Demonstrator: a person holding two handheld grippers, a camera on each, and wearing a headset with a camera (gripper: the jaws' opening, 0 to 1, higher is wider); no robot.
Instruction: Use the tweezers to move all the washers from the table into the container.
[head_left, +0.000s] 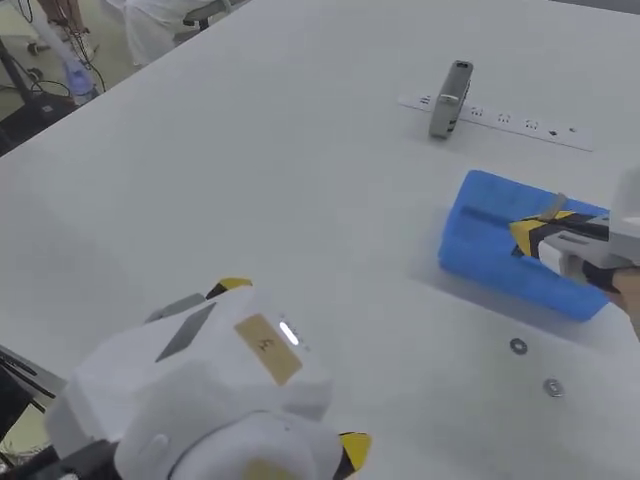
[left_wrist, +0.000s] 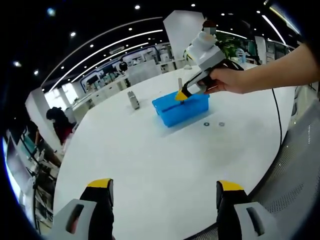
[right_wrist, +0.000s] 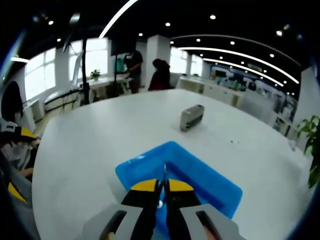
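Your right gripper (right_wrist: 161, 189) pinches the tweezers (right_wrist: 164, 173) over the blue container (right_wrist: 202, 176). Your left gripper (left_wrist: 165, 185) stands wide, well apart from it.

Table (head_left: 250, 150): white, smooth, matt, with only a soft, diffuse sheen.
Container (head_left: 480, 260): blue plastic, smooth walls, slightly glossy.
Washers (head_left: 518, 346): bare metal, bright and reflective.
Tweezers (right_wrist: 164, 172): thin metal strip, dull silver-grey, pinched in the right gripper (right_wrist: 160, 186).
Shells of the right gripper and the left gripper (left_wrist: 165, 186): pale grey-white moulded plastic, matt. Jaw tips are yellow and black, smooth.
Power strip (head_left: 500, 118): white plastic, matt.
Grey block (head_left: 450, 98) on the power strip: satin metallic finish. Metal or painted plastic, cannot tell.
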